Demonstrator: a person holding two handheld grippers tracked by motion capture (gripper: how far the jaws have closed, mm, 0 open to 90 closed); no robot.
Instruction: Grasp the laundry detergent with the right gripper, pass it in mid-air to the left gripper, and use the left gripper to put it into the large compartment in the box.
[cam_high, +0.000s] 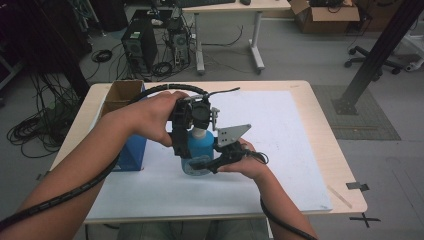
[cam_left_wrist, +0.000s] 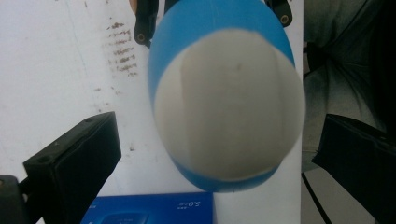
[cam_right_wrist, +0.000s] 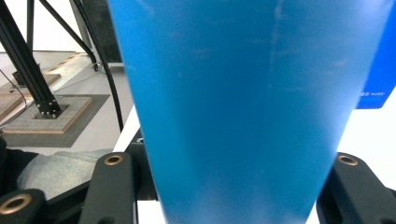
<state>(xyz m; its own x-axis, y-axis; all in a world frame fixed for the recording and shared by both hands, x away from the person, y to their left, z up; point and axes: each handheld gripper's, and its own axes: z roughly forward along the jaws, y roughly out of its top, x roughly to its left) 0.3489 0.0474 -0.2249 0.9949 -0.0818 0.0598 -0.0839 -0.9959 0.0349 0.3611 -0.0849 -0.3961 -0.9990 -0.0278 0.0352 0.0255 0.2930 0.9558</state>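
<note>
A light wooden table (cam_high: 320, 135) carries everything here, most of its top covered by a large white sheet (cam_high: 280, 165) that reaches almost to the near edge. At the left side stands a blue box (cam_high: 131, 150) with a brown cardboard box (cam_high: 120, 95) behind it. A blue bottle (cam_high: 200, 150) stands upright on the sheet, near its middle.

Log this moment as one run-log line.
right gripper: shut on blue bottle low | left gripper: open, above white cap | blue box: on table, beside bottle
</note>
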